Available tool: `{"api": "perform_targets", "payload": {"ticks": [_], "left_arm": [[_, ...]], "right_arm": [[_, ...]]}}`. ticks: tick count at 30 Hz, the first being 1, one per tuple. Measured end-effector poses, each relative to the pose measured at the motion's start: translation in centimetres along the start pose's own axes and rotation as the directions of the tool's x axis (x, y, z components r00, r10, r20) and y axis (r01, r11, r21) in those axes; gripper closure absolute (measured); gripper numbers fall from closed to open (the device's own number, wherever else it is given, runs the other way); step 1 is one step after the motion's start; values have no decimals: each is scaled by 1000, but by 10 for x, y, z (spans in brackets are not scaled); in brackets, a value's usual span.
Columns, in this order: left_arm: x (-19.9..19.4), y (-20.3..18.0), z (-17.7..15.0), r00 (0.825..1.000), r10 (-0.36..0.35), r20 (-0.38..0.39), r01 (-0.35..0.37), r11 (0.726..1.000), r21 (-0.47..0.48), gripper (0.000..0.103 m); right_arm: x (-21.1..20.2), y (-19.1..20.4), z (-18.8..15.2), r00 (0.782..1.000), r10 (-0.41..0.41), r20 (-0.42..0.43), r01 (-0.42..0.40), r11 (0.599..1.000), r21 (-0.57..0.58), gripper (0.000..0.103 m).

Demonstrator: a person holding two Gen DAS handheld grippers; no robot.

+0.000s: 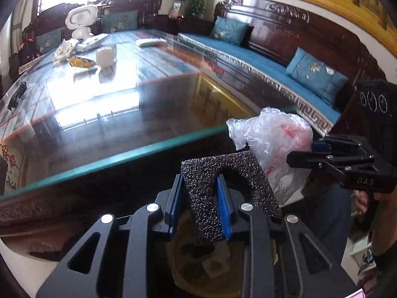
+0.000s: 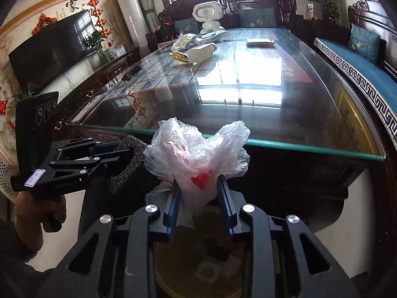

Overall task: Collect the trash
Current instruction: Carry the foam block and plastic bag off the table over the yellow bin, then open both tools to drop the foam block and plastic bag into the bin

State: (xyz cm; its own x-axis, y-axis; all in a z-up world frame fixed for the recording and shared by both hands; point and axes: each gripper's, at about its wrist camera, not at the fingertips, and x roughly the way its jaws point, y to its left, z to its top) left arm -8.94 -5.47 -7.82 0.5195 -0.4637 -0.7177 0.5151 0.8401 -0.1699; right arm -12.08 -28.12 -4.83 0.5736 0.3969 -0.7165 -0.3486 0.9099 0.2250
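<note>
Right gripper (image 1: 301, 154) body reads "DAS".

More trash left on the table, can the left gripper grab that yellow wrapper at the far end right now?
Probably not. The left gripper is shut on black foam, and the yellow wrapper lies far across the glass table, beside the white container.

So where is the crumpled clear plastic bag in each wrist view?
Left wrist: crumpled plastic bag at right of centre, clamped in the right tool, beyond the black foam piece.
Right wrist: bag at centre, between that tool's own fingers.
Shared landmark: white robot figure at the table's far end.
</note>
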Motion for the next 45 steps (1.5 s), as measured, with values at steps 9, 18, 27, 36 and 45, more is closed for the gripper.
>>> {"api": "perform_targets", "payload": {"ticks": [9,18,27,36,45], "left_arm": [[38,-13,-58,987,-40,-153,41,999,9,75],[56,-13,-90,976,-30,-217,33,999,9,75],[67,-21,-97,967,-34,-253,37,999,4,75],[78,-40,-103,957,-54,-284,65,998,27,75],[81,-56,-101,956,-58,-289,80,995,64,56]], "right_arm": [[24,9,-64,991,-92,-99,95,995,26,73],[43,8,-90,979,-125,-158,129,992,11,68],[44,5,-95,978,-131,-164,137,990,26,33],[42,4,-103,976,-131,-173,138,990,29,33],[37,-5,-109,978,-123,-166,134,989,55,32]]}}
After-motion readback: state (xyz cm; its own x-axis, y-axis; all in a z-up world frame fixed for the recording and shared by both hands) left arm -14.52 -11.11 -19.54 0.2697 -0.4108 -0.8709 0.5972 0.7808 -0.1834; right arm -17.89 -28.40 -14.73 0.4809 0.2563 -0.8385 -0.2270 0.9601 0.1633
